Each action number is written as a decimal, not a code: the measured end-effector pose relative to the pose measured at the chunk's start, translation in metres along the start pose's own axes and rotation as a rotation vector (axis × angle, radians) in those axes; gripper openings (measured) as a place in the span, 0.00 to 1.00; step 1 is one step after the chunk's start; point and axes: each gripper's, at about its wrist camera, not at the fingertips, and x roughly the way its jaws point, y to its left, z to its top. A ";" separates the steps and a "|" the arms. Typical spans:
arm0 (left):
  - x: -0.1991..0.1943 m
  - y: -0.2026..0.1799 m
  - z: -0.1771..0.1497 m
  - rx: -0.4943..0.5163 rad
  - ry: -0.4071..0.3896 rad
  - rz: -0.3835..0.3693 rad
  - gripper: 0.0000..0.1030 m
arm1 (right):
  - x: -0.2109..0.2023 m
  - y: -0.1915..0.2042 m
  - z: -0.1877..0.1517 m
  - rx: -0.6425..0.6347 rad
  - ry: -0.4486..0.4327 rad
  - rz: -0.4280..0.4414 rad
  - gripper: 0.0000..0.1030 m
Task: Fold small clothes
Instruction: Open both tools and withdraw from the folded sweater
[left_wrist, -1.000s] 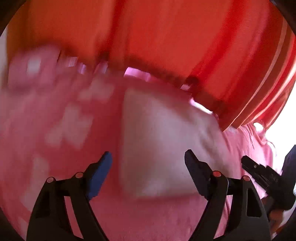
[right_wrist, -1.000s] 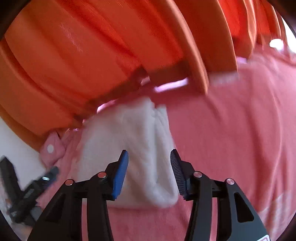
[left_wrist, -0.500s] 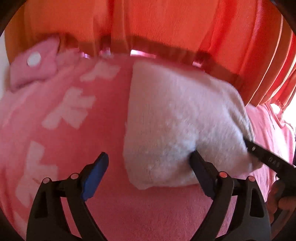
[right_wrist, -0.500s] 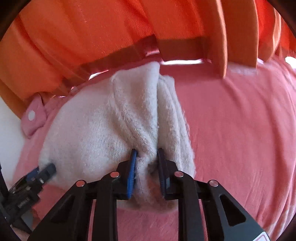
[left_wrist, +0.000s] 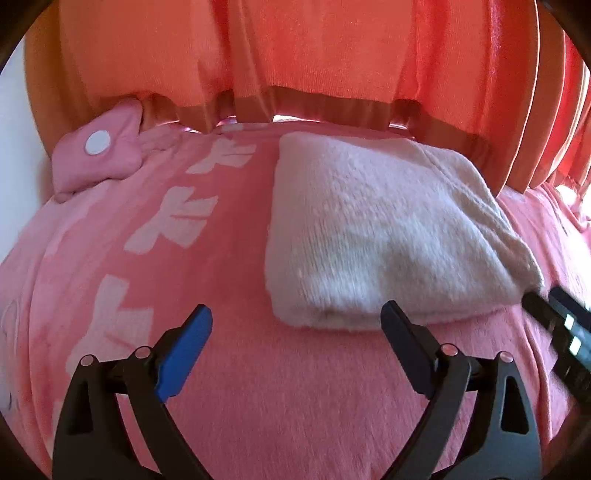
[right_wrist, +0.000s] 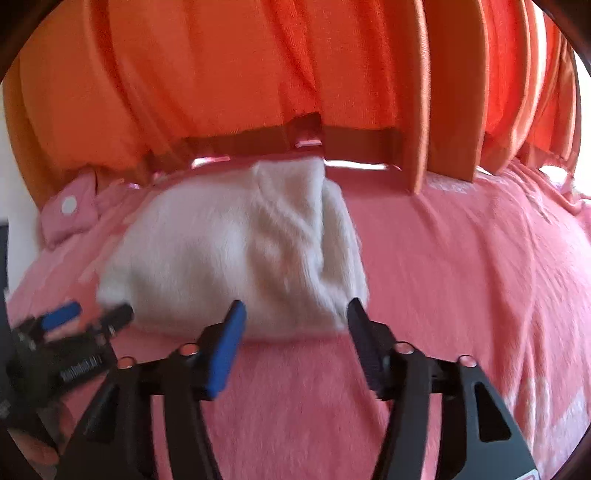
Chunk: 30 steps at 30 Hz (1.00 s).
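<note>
Both the left claw (left_wrist: 295, 347) and right claw (right_wrist: 293, 330) gape apart, gripping nothing, at six o'clock of the folded white garment (left_wrist: 384, 236) lying on the pink blanket (left_wrist: 295, 406); this fold looks finished, so fetching another piece seems next.

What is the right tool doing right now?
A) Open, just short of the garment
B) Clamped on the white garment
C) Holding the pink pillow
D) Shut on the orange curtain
A: the right tool stands open with nothing between its jaws, and the white garment lies folded on the pink blanket just beyond its tips.
</note>
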 end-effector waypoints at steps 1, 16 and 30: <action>-0.003 0.000 -0.005 -0.011 0.006 0.002 0.89 | -0.001 -0.002 -0.007 0.007 0.007 -0.007 0.63; -0.013 -0.028 -0.061 0.007 0.005 0.077 0.90 | -0.003 -0.011 -0.048 0.012 -0.011 -0.075 0.68; -0.005 -0.029 -0.061 -0.003 0.044 0.081 0.91 | 0.008 0.007 -0.055 -0.047 0.047 -0.072 0.68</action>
